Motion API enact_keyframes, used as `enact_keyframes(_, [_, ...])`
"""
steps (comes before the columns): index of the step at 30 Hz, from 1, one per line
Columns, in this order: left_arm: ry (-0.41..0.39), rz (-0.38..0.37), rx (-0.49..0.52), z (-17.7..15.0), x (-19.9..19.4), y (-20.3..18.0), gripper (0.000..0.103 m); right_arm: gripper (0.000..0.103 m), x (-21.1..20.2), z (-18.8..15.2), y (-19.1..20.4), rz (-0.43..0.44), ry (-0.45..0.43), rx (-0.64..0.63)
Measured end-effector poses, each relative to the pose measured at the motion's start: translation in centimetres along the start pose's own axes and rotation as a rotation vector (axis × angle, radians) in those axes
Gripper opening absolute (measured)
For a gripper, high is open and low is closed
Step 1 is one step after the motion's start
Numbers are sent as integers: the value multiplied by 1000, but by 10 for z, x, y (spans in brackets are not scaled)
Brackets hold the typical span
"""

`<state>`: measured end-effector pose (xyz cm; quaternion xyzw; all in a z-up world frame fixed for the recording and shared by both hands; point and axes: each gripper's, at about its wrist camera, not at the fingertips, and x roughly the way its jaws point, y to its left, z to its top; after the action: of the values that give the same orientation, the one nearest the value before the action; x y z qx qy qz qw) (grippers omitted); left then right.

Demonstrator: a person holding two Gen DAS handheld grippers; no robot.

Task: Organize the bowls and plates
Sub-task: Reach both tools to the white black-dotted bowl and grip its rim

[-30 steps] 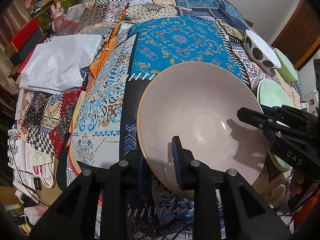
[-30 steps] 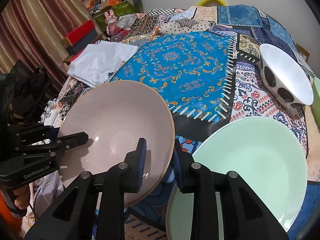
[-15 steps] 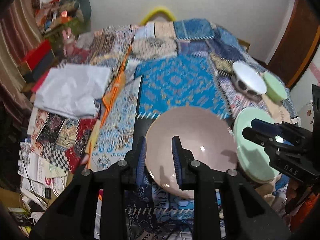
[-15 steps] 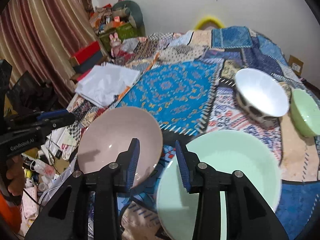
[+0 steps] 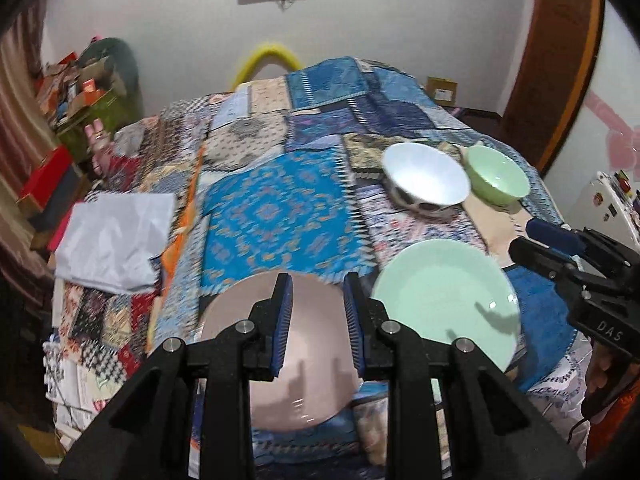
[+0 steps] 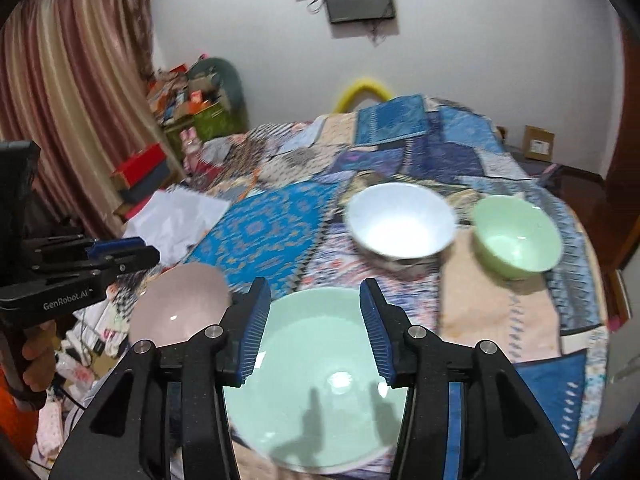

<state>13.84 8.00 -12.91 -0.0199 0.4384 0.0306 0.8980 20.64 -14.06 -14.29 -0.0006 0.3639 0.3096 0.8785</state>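
A pink plate (image 5: 316, 364) lies at the near edge of the patchwork cloth, below my left gripper (image 5: 318, 320), which is open and empty above it. The plate also shows in the right wrist view (image 6: 180, 304). A mint-green plate (image 6: 316, 392) lies beside it on the right, under my right gripper (image 6: 314, 330), which is open wide and empty above it. It also shows in the left wrist view (image 5: 444, 300). Farther back stand a white bowl (image 6: 400, 226) and a green bowl (image 6: 516, 236), side by side.
A patchwork cloth (image 5: 272, 216) covers the bed. A white folded sheet (image 5: 112, 236) lies at its left. Boxes and clutter (image 6: 188, 100) stand by the curtain at the far left. A wooden door (image 5: 552, 64) is at the right.
Both grippers have lifted up and pulled back from the pink plate. The right gripper has opened wider. The pink plate now lies on the cloth beside the green plate.
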Motion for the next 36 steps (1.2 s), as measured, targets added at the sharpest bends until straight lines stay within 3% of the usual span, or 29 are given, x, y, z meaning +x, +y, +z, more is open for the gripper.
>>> enact_keyframes(8, [35,-52,41,34,36,-47,25,45,-9,5,-52,-75,-27,63])
enact_keyframes(16, [83,-78,39,65,83,-69,25,45,19,18,-85,-123,-5,85])
enact_keyframes(36, [196,-97,33,110,210,-73,26,45,112,21,-117,-49,141,157])
